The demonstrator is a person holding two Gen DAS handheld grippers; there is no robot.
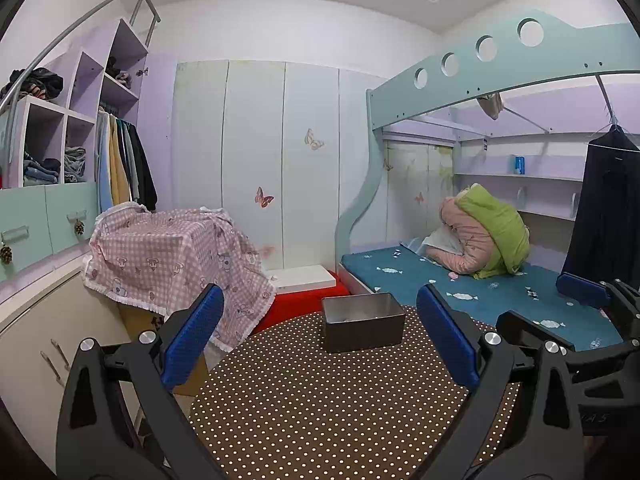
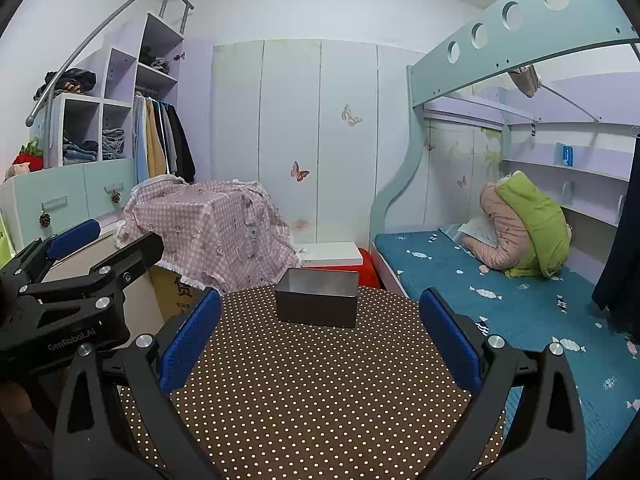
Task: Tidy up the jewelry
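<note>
The left claw [image 1: 320, 340] hangs level over the near part of the desk [image 1: 320, 412], its blue pads [image 1: 192, 336] spread wide with nothing between them. The right claw [image 2: 320, 340] is posed the same way, pads [image 2: 452, 340] wide apart and empty, aimed across the desk. Each shows in the other's view: the right claw at 3 o'clock of the left view [image 1: 592, 300], the left claw at 9 o'clock of the right view [image 2: 76, 264]; both hang side by side, apart. The tin [image 1: 362, 320] stands open-topped at 12 o'clock from both claws, near the far desk edge, clear of both; small pale bits lie inside it, too small to tell what. In the right view the tin [image 2: 318, 298] shows only its bare inner wall. The desk has a brown cover with white dots, and between claws and tin the cover lies bare. Past the far edge sit a red box [image 1: 304, 306] and a white wardrobe [image 1: 256, 152]. At 10 o'clock a pink checked cloth [image 1: 172, 256] drapes a box just beside the desk's left edge. At 2 o'clock a bed [image 1: 480, 292] with a blue sheet runs close along the right edge, with a bundle [image 1: 480, 232] of pink and green bedding on it.
</note>
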